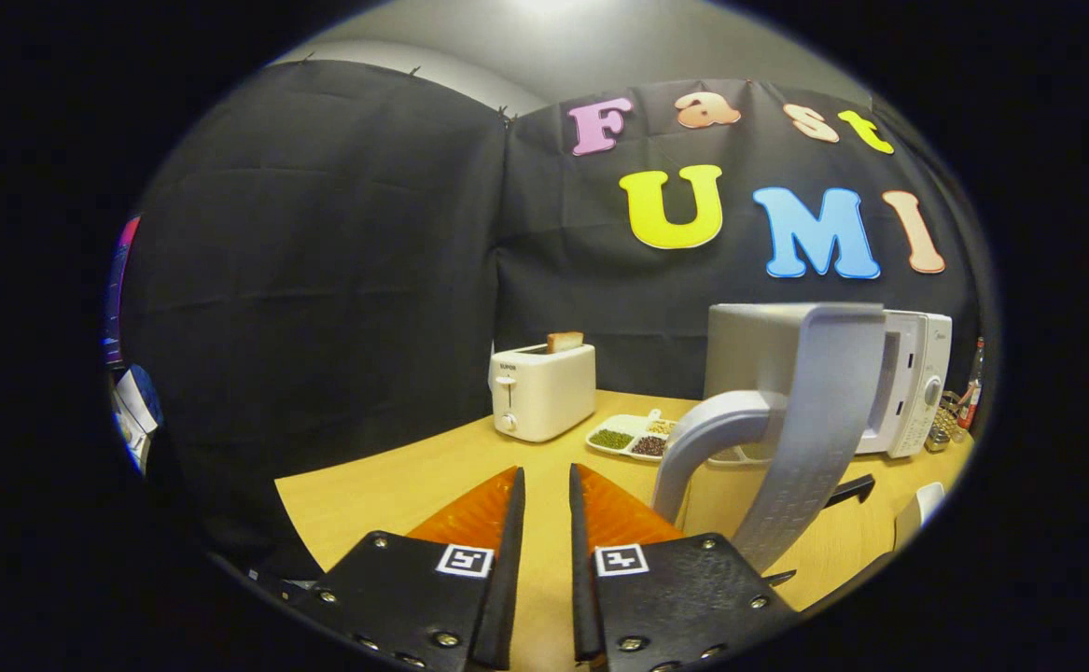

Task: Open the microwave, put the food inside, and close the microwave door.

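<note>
Nearly closed and holding nothing, the hand-held gripper (547,485) hangs over the counter (385,490). Just right, the microwave door (810,420) stands swung open, so opening looks done. Fetching the food likely comes next.

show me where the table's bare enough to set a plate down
Bare tabletop lies left of the gripper, in front of the toaster; the jaws stand slightly apart, holding nothing. It is crowded to the right: the sectioned dish, the open microwave door and small bottles beside the microwave.
</note>
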A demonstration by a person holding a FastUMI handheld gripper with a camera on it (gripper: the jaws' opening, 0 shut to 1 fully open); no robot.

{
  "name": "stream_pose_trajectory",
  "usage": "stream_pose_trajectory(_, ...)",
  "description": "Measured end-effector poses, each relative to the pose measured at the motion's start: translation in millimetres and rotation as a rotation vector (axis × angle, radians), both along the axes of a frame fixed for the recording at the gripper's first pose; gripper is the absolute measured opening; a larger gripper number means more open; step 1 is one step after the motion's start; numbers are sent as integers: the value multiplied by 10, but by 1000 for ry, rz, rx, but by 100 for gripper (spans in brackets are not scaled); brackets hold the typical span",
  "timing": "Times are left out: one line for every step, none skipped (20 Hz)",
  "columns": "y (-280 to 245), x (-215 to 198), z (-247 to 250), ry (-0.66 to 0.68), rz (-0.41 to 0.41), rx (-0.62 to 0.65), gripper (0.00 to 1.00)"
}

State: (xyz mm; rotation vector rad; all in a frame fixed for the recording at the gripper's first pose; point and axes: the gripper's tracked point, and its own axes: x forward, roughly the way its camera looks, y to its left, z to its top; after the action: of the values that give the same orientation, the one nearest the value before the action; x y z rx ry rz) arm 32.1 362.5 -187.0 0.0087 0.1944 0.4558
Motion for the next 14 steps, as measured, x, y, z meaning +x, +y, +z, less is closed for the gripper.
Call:
stream_pose_trajectory(-59, 47, -34, 6, -13, -7, 18)
stream_pose_trajectory(-136, 94, -79, 12, -25, -17, 14)
stream_pose_trajectory(-207, 96, -92, 19, -27, -8, 6)
stream_pose_trajectory(-303, 90, -93, 20, -26, 1, 3)
stream_pose_trajectory(-421, 96, -62, 10, -39, 11, 2)
stream_pose_trajectory(-563, 105, -21, -8, -60, 1, 2)
stream_pose_trajectory(-687, 127, 15, -25, -71, -15, 3)
stream_pose_trajectory(-777, 138, 13, -36, -77, -25, 3)
stream_pose_trajectory(-893, 192, 17, -35, -90, -26, 3)
stream_pose_trajectory(-1026, 250, 11, -27, -105, -28, 3)
stream_pose_trajectory(-1162, 288, 18, -21, -123, -29, 3)
stream_pose_trajectory(-1291, 325, 46, -22, -142, -31, 3)
stream_pose_trajectory(-1416, 376, 81, -29, -159, -36, 3)
stream_pose_trajectory(-1544, 438, 106, -38, -183, -44, 3)
